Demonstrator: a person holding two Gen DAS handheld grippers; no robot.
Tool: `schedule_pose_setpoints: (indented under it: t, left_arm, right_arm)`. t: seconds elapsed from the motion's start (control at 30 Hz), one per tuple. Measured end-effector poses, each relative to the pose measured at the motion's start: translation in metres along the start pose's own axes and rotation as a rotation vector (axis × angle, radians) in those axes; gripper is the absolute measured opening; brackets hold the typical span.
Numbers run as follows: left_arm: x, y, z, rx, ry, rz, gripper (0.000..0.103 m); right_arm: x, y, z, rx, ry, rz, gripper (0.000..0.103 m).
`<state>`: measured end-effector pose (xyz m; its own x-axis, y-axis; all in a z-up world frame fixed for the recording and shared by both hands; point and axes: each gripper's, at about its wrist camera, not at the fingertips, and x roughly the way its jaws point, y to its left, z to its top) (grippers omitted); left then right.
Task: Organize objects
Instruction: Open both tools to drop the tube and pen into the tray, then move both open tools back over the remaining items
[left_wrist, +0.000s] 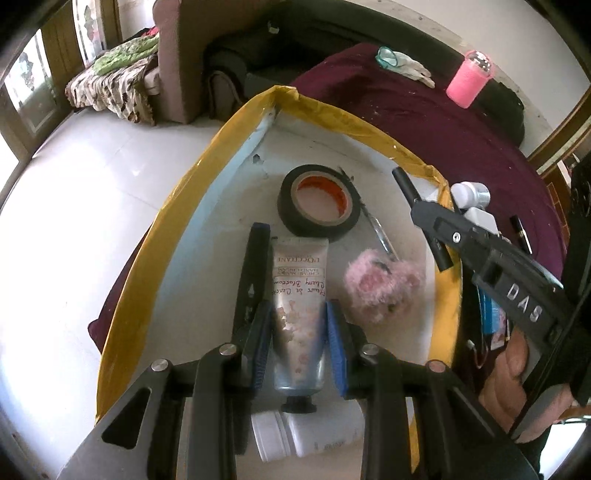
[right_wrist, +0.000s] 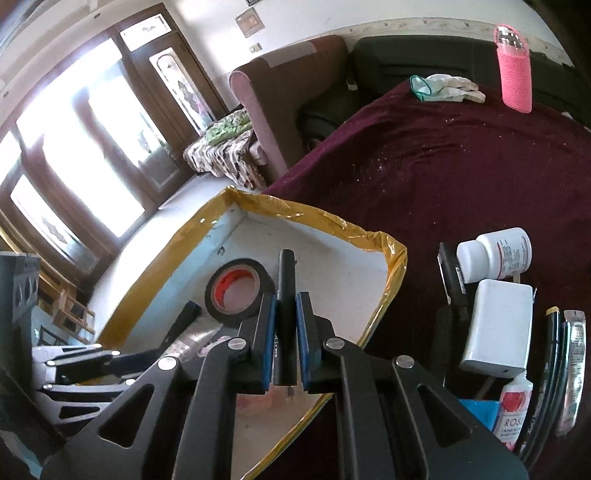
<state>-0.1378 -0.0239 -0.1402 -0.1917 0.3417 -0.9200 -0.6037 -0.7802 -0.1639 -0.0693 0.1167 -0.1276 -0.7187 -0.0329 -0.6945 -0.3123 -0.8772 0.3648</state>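
1. Holding a pale floral hand-cream tube (left_wrist: 299, 314) clamped in our left gripper (left_wrist: 297, 295), over the yellow-taped white tray (left_wrist: 236, 122).
2. Our right gripper (right_wrist: 286, 314) pinches a slim black pen (right_wrist: 285, 295) above that tray too.

Yellow-taped box rim (left_wrist: 192, 184), black tape roll (left_wrist: 317, 201) — orange core, maroon cloth (right_wrist: 461, 166), pink bottle (right_wrist: 514, 77)

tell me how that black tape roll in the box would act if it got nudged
The black tape roll lies flat on the box floor, so it would probably slide, not roll. Its wound ring looks stiff. Tipped onto its edge, it could roll.
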Motion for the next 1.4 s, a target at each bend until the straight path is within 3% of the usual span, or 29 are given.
schedule_pose_setpoints:
  t: [0.27,0.5,0.7,0.73,0.8,0.87,0.9,0.93,1.0,1.17,1.23,1.4]
  left_arm:
    - [0.004,0.005,0.001,-0.013,0.0,0.007,0.025]
    - [0.001,-0.001,-0.008,0.014,-0.047,0.048,0.026]
    - [-0.001,0.0,-0.013,0.013,-0.064,0.011,0.029]
    - [-0.002,-0.002,-0.014,0.02,-0.075,0.005,0.033]
    - [-0.003,-0.006,-0.018,0.047,-0.09,0.01,0.039]
    - [-0.008,-0.012,-0.022,0.058,-0.125,0.034,0.04]
    - [-0.01,-0.016,-0.023,0.079,-0.139,0.061,0.041]
    - [-0.013,-0.023,-0.027,0.119,-0.161,0.087,0.042]
    - [-0.021,-0.029,-0.034,0.138,-0.225,0.087,0.042]
    - [-0.05,-0.05,-0.061,0.189,-0.369,0.035,0.059]
    - [-0.057,-0.058,-0.071,0.217,-0.398,0.005,0.059]
    - [-0.061,-0.079,-0.079,0.234,-0.35,-0.163,0.059]
  right_arm:
    - [0.013,0.006,-0.003,-0.037,0.021,-0.051,0.009]
    - [0.017,0.012,-0.009,-0.07,0.021,-0.087,0.009]
    - [0.017,0.011,-0.01,-0.062,0.016,-0.084,0.009]
    - [0.016,0.011,-0.011,-0.062,0.015,-0.082,0.01]
    - [0.015,0.012,-0.011,-0.063,0.013,-0.073,0.017]
    - [0.012,0.013,-0.011,-0.061,0.004,-0.023,0.034]
    - [0.01,0.013,-0.012,-0.058,-0.005,-0.006,0.048]
    - [0.007,0.014,-0.013,-0.056,-0.023,0.004,0.054]
    - [0.0,0.015,-0.014,-0.064,-0.057,0.001,0.054]
    - [-0.032,0.01,-0.02,-0.038,-0.103,0.008,0.054]
    - [-0.048,0.008,-0.028,-0.04,-0.11,-0.004,0.054]
    - [-0.099,-0.02,-0.057,0.01,-0.113,-0.004,0.054]
